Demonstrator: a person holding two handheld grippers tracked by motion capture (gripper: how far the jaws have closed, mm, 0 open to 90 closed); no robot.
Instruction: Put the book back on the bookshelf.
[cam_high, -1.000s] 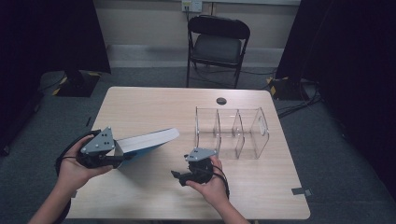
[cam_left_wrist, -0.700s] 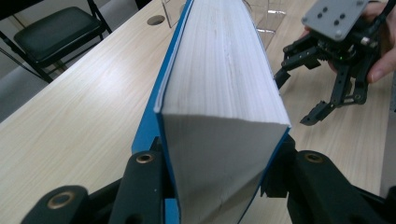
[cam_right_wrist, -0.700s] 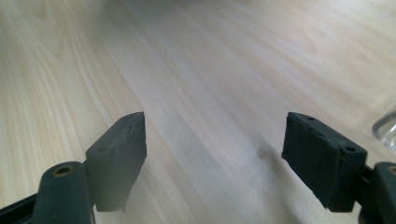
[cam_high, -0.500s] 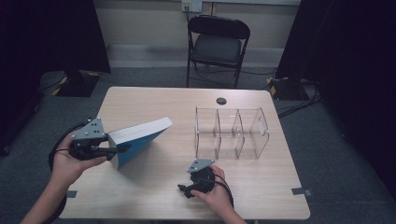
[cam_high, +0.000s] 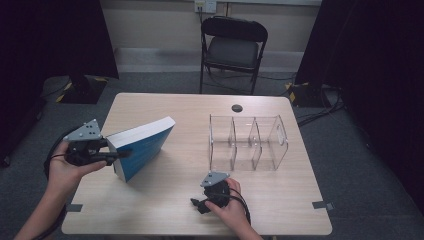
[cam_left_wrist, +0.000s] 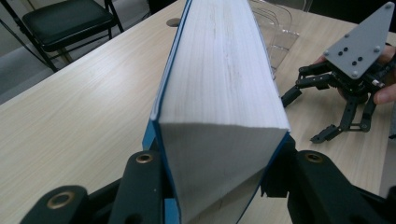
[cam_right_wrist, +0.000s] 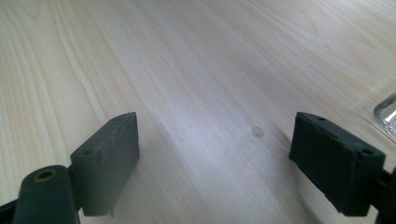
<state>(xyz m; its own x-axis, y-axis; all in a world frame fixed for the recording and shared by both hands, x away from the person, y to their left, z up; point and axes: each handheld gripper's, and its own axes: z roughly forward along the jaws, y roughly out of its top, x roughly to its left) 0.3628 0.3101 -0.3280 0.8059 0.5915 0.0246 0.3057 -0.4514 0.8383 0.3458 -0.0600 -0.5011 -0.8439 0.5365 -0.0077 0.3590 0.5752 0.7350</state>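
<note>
The left tool (cam_high: 112, 155) clamps a thick blue-covered book (cam_high: 142, 147) by its near end, one jaw on each cover, and holds it tilted on a lower corner on the bench (cam_high: 180, 107), well to the left of the clear three-bay organiser (cam_high: 247, 142). In the left gripper view the book's (cam_left_wrist: 219, 84) white page block runs away between the jaws towards the organiser's (cam_left_wrist: 275, 28) rim. The right tool (cam_high: 200, 204) rests low on the bench just in front of the organiser; its jaws have just been opening and now stand wide with only bare wood (cam_right_wrist: 196, 93) between them, nothing gripped. The step in hand looks like carrying the book towards the organiser to stand it in one of the bays, with the right hand freed to help. The next move likely calls for lifting the book clear of the bench, bringing it upright, and lining its narrow edge up with a bay before lowering it; the right tool could steady the organiser or the book's far end so that neither slides.
</note>
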